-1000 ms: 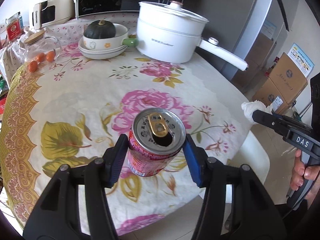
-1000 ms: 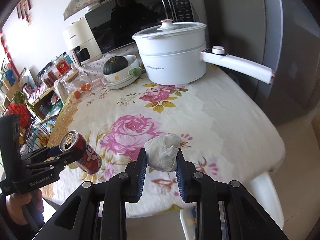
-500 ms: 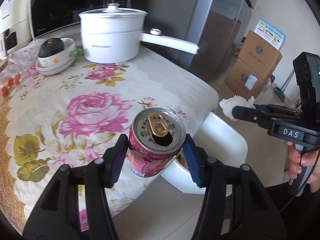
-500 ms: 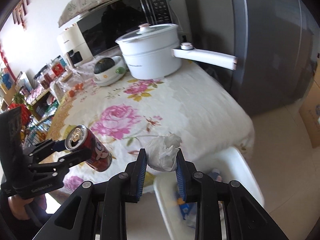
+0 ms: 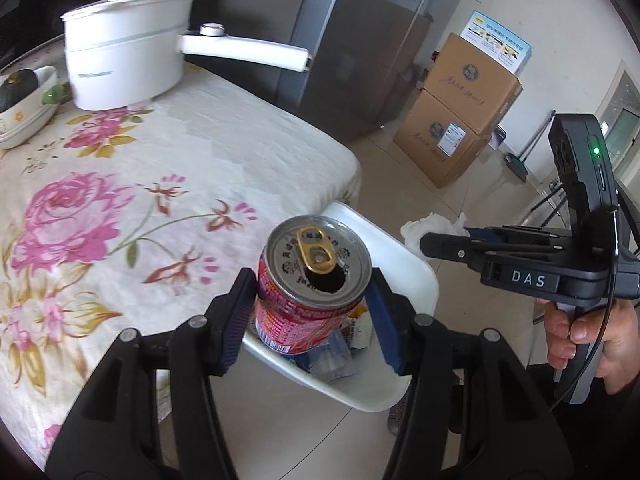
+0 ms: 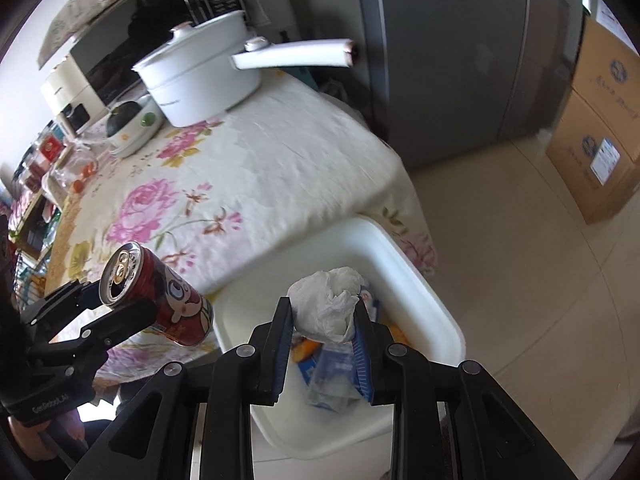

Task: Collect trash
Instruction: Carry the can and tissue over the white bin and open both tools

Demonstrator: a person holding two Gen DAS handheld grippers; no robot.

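My left gripper [image 5: 312, 312] is shut on an opened red drink can [image 5: 308, 300], held at the table edge over the near rim of a white trash bin [image 5: 400, 248]. The can also shows in the right wrist view [image 6: 160, 304], tilted. My right gripper [image 6: 324, 320] is shut on a crumpled white tissue [image 6: 326, 304], held above the open bin [image 6: 420, 280], which holds wrappers and packets. In the left wrist view the right gripper [image 5: 436, 240] and its tissue [image 5: 432, 226] hang beside the bin's far side.
The table with a floral cloth [image 5: 120, 200] carries a white pot with a long handle [image 5: 128, 60] and a bowl with a dark squash [image 6: 128, 120]. A grey fridge [image 6: 460, 60] and stacked cardboard boxes [image 5: 460, 120] stand on the tiled floor beyond.
Both grippers have swung right off the table towards the bin, still holding the can and the tissue. The bin now lies under both.
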